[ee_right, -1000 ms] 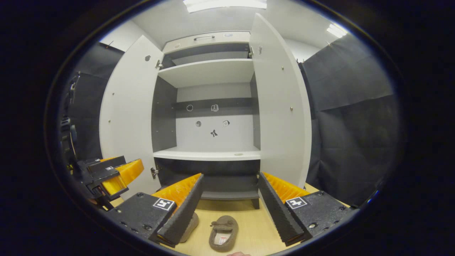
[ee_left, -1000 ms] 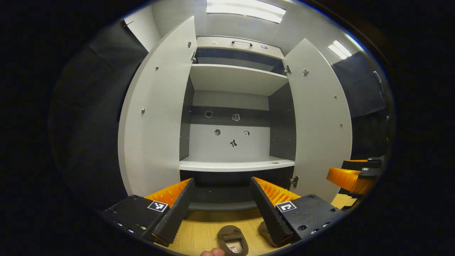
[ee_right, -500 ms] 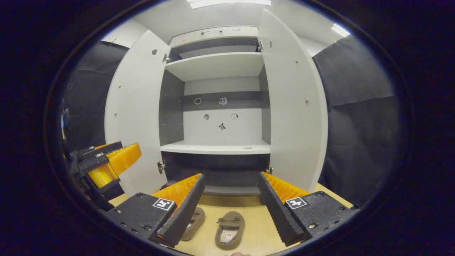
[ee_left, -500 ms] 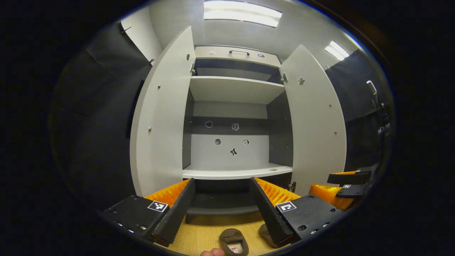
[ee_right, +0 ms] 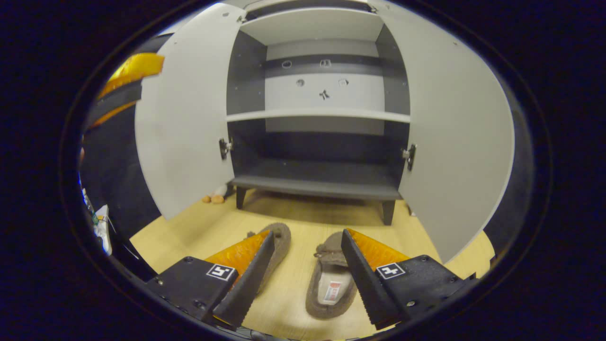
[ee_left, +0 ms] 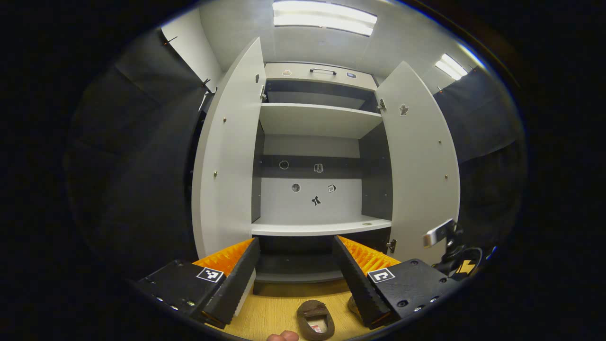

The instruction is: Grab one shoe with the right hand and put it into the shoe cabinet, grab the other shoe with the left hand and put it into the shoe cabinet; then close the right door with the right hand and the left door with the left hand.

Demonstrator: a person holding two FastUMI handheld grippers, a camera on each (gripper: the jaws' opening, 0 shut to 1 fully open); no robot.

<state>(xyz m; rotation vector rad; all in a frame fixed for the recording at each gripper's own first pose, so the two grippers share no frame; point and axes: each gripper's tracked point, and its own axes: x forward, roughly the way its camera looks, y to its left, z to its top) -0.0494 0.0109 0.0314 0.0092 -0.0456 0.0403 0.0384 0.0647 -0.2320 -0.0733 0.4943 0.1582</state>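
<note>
Lying toe-first toward the open shoe cabinet [ee_right: 322,182], the right shoe [ee_right: 331,279] sits between your right gripper [ee_right: 305,279]'s spread, empty fingers, against the right-hand one, placed for a straight descent; its mate [ee_right: 280,239] pokes past the left finger. Your left gripper [ee_left: 296,277] hangs spread and empty, a shoe [ee_left: 316,319] below its gap.

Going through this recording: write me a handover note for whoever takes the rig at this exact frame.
Right gripper: open, holding nothing, low over the two shoes.
Left gripper: open, holding nothing, aimed at the shoe cabinet.
Right shoe and left shoe both lie on the wooden floor in front of the cabinet.
Left door and right door stand wide open.
Done: nothing placed.
Left: grab one shoe per hand, put them in the cabinet, close the right door, then the left.
</note>
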